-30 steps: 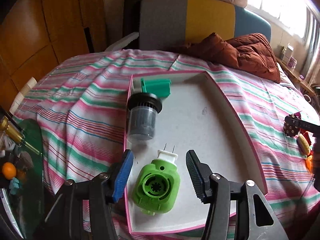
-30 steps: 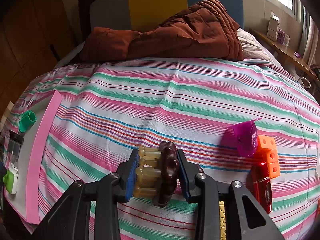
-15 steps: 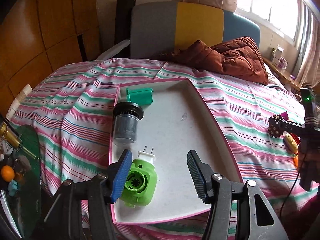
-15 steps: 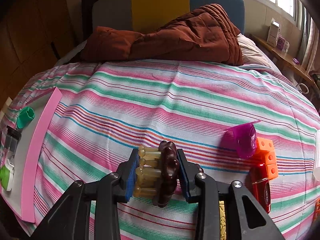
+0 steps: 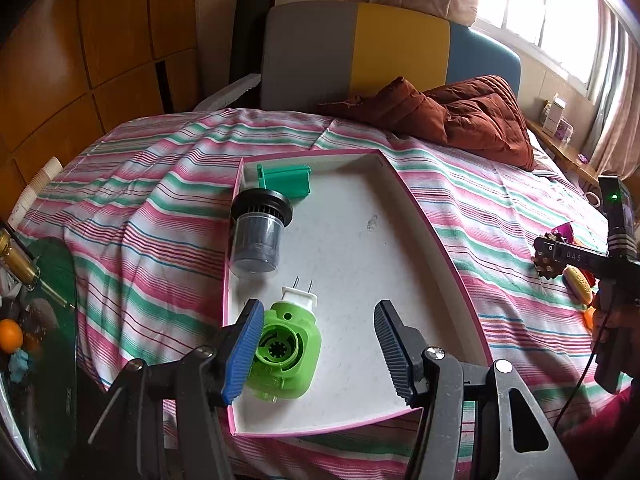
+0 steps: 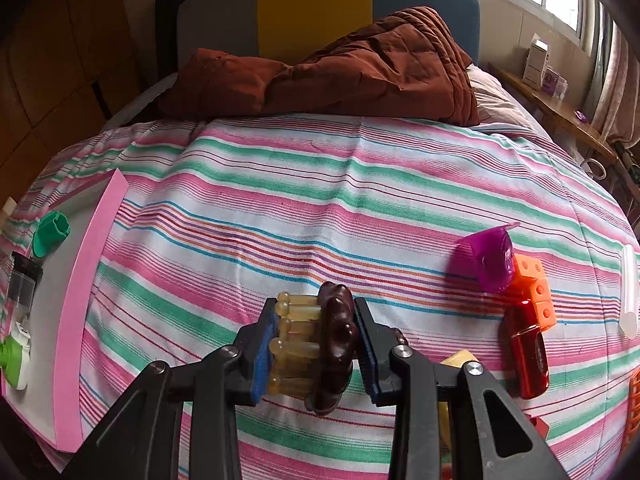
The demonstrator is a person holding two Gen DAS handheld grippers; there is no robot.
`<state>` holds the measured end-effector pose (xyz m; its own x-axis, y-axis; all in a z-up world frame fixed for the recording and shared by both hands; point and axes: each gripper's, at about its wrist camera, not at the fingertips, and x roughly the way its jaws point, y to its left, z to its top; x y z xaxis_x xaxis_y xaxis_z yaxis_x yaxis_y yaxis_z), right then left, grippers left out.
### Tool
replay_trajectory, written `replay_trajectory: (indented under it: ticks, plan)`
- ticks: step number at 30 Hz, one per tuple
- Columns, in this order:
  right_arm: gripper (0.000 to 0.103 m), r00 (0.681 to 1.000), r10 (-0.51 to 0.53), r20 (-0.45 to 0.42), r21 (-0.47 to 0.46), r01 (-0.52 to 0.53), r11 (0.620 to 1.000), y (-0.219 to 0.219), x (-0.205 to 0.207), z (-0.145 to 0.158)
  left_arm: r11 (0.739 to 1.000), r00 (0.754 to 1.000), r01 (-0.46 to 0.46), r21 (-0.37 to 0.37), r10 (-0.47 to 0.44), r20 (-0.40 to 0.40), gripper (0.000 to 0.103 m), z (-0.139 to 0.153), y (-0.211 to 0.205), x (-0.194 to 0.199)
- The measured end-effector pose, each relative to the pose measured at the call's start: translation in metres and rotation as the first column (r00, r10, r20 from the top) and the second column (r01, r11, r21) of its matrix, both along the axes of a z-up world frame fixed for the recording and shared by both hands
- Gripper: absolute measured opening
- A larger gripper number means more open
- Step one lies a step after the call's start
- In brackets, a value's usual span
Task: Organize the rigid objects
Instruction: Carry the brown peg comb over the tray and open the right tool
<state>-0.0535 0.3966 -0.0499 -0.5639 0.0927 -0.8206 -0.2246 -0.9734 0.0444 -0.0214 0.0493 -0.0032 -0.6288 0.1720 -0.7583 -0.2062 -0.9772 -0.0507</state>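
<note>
A pink-rimmed white tray (image 5: pixel 432 240) lies on the striped bedspread. It holds a green plug-in device (image 5: pixel 286 350), a grey cylinder with a black cap (image 5: pixel 258 236) and a teal block (image 5: pixel 286 180). My left gripper (image 5: pixel 318 308) hovers open over the tray's near end, its left pad beside the green device without pressing it. My right gripper (image 6: pixel 316 308) is shut on a brown brush with amber pegs (image 6: pixel 334 340), held just above the bedspread. The right gripper (image 5: pixel 548 258) also shows at the right edge of the left wrist view. The tray (image 6: pixel 86 280) lies far to its left.
A purple scoop (image 6: pixel 486 260), orange blocks (image 6: pixel 534 288), a red toy car (image 6: pixel 528 356) and a white tube (image 6: pixel 628 292) lie right of the right gripper. A brown quilt (image 6: pixel 360 68) is bunched at the headboard. A glass side table (image 5: pixel 52 320) stands left of the bed.
In the left wrist view the tray has drifted left and looks a little farther off; the green device now sits by the left pad, not centred. The right gripper keeps its grip, nearly still.
</note>
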Motion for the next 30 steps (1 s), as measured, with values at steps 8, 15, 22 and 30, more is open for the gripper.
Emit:
replay_trajectory:
  ticks: [8,15,22,30]
  plan:
    - [0.036,1.0,-0.015,-0.01,-0.059,0.014,0.998,-0.016,0.013,0.001,1.0,1.0,0.018,0.016,-0.018,-0.011,0.058,0.004,0.003,0.005]
    - [0.035,1.0,0.0,-0.01,-0.126,-0.001,0.992,-0.032,0.018,0.004,0.999,0.999,0.039,0.035,-0.039,-0.012,0.058,0.005,0.005,0.008]
    - [0.035,0.998,0.041,-0.045,-0.155,-0.047,0.987,-0.059,0.011,0.018,0.998,0.999,0.036,0.049,-0.035,-0.009,0.058,0.003,0.001,0.009]
    - [0.035,0.976,0.157,-0.152,-0.204,-0.187,0.961,-0.104,0.0,0.054,0.999,1.0,0.004,0.053,-0.003,-0.014,0.058,0.001,-0.011,0.009]
